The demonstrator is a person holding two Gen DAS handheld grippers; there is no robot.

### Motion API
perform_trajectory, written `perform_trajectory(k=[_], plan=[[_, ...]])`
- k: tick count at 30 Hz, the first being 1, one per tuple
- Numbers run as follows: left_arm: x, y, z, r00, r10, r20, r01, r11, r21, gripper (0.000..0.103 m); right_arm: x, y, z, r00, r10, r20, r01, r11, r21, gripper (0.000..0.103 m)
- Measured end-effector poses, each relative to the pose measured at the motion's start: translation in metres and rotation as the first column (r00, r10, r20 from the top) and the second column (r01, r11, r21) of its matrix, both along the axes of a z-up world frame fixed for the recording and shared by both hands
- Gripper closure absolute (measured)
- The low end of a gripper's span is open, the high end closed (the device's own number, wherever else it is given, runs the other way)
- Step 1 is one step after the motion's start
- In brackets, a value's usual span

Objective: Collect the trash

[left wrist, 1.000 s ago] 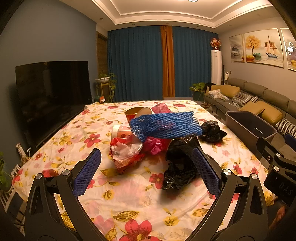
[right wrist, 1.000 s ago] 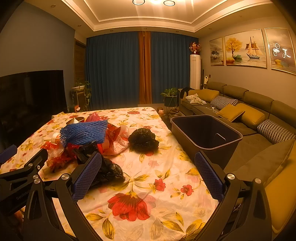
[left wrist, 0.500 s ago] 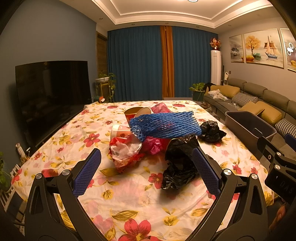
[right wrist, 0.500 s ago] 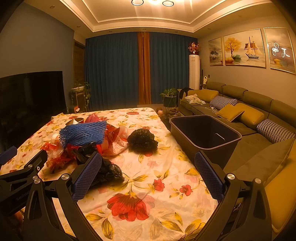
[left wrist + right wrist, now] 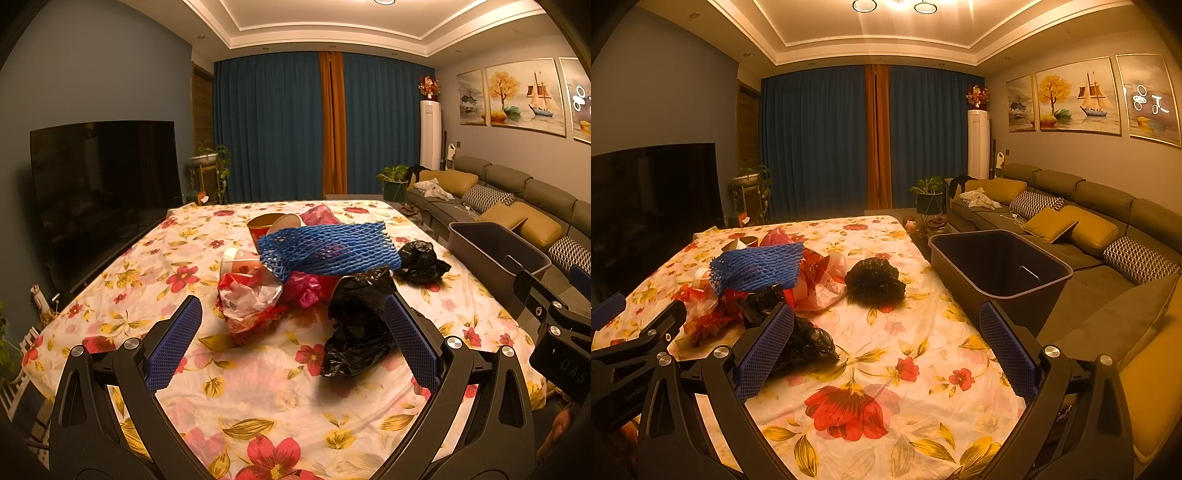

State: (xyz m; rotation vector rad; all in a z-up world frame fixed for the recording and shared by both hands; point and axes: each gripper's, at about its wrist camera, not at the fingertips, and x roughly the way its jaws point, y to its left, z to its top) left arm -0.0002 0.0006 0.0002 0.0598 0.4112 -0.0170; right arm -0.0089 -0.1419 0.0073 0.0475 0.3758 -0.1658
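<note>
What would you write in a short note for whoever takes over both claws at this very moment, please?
Left claw: open, empty, above the near part of the table, facing the trash pile.
Right claw: open, empty, above the table's near right side.
On the floral tablecloth: blue foam net on top of red bags and paper cups, a black bag nearest the left claw, a crumpled black bag near the bin.
Done: nothing; the bin looks empty.
Left: move every piece into the bin.
</note>
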Motion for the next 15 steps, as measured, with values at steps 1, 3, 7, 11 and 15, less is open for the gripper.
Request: perform_trajectory(k=[1, 3, 7, 11, 15], plan=[[0.0000, 0.0000, 0.0000, 1.000, 0.000, 0.000, 0.000, 1.000, 0.000, 0.006, -0.0014, 0.0006, 0.0012, 1.000, 0.000, 0.000, 0.000, 1.000, 0.000, 0.005], [0.0000, 0.0000, 0.0000, 1.000, 0.000, 0.000, 0.000, 1.000, 0.000, 0.006, -0.0012, 0.0007, 0.0012, 1.000, 0.000, 0.000, 0.000, 1.000, 0.001, 0.005], [0.0000, 0.0001, 0.0000, 1.000, 0.000, 0.000, 0.000, 1.000, -0.001, 0.006, -0.0011, 0.0008, 0.0006, 1.000, 0.000, 0.002, 0.000, 1.000, 0.001, 0.005], [0.0000, 0.0000, 0.0000, 1.000, 0.000, 0.000, 0.000, 1.000, -0.001, 0.006, -0.0011, 0.0007, 0.0007, 1.000, 0.000, 0.002, 0.000, 1.000, 0.002, 0.005], [0.0000, 0.0001, 0.0000, 1.000, 0.000, 0.000, 0.000, 1.000, -0.002, 0.006, -0.0011, 0.0007, 0.0008, 1.000, -0.001, 0.003, 0.001, 1.000, 0.003, 0.005]])
